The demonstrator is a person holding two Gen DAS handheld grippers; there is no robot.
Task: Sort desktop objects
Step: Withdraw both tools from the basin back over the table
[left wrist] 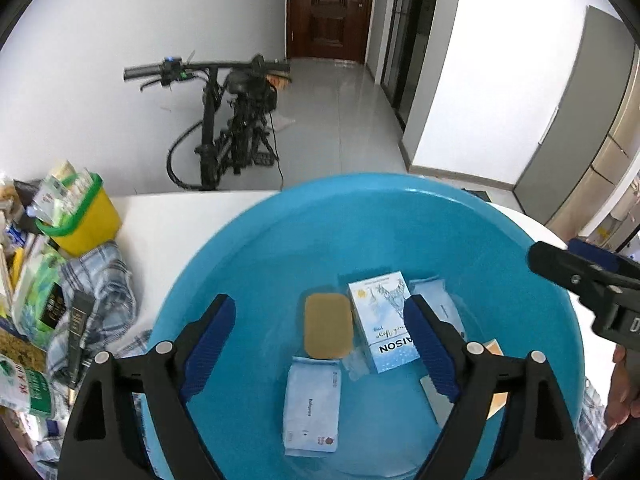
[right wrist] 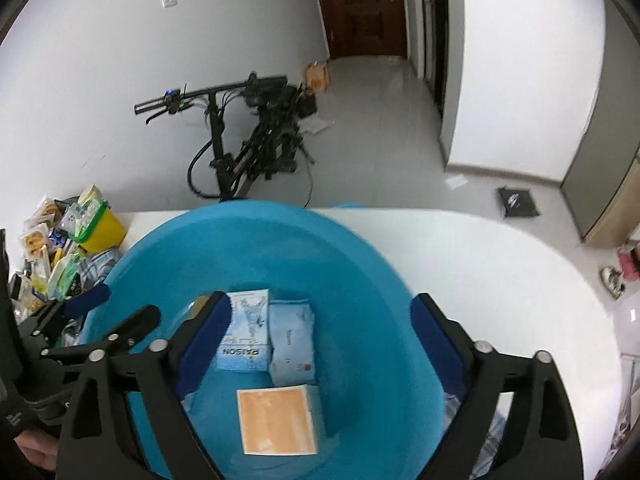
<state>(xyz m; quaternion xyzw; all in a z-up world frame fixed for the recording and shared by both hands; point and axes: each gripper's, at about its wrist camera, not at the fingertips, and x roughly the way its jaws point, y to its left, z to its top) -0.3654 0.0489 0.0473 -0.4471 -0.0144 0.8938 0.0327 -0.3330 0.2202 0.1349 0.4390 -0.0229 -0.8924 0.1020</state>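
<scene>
A big blue basin (left wrist: 256, 248) stands on the white table and holds a white-and-blue carton (left wrist: 382, 324), a tan pad (left wrist: 328, 326), pale blue packets (left wrist: 312, 408) and an orange-faced box (right wrist: 276, 420). My left gripper (left wrist: 320, 344) hangs open and empty over the basin's inside. My right gripper (right wrist: 320, 340) is open and empty over the same basin (right wrist: 360, 280); the carton (right wrist: 244, 336) lies by its left finger. Each gripper shows at the edge of the other's view.
At the left of the table stand a yellow bin with a green rim (left wrist: 80, 216) full of packets, a checked cloth (left wrist: 100, 280) and a heap of packaged goods (left wrist: 28, 320). A folded bicycle (left wrist: 232, 120) stands on the floor beyond. White tabletop (right wrist: 500, 280) extends to the right.
</scene>
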